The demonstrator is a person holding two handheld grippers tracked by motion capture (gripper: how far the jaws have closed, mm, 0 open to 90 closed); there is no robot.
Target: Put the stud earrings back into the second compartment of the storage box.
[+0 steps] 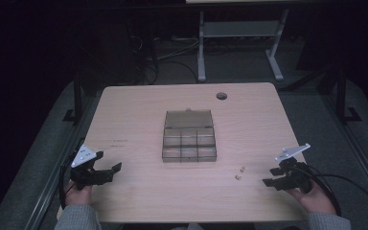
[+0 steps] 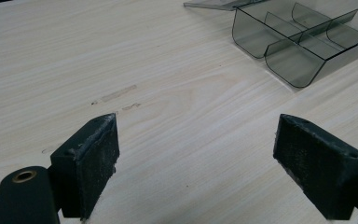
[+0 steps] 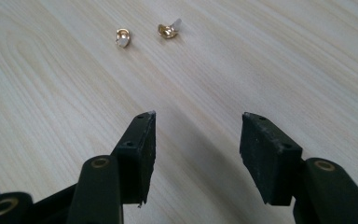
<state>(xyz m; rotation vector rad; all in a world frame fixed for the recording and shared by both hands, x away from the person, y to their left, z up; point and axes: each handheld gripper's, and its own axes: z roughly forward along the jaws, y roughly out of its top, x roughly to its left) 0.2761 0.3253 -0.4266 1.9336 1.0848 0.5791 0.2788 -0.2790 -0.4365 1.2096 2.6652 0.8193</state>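
Note:
A smoky clear plastic organizer box (image 1: 189,142) lies open at the middle of the wooden table (image 1: 139,110), its lid (image 1: 189,119) folded back and its compartments looking empty. The box (image 2: 303,44) also appears at the upper right of the left gripper view. Two small gold pieces (image 1: 240,173) lie on the table right of the box's front; one gold piece (image 3: 122,37) and the other gold piece (image 3: 168,30) sit ahead of my right gripper (image 3: 196,135). My right gripper (image 1: 274,178) is open and empty. My left gripper (image 1: 112,170), near the front left edge, is open and empty (image 2: 193,149).
A round cable hole (image 1: 221,96) sits near the table's far right corner. Behind the table stand a white desk frame (image 1: 239,38) and loose cables on a dark floor. A faint scuff (image 2: 116,93) marks the wood ahead of the left gripper.

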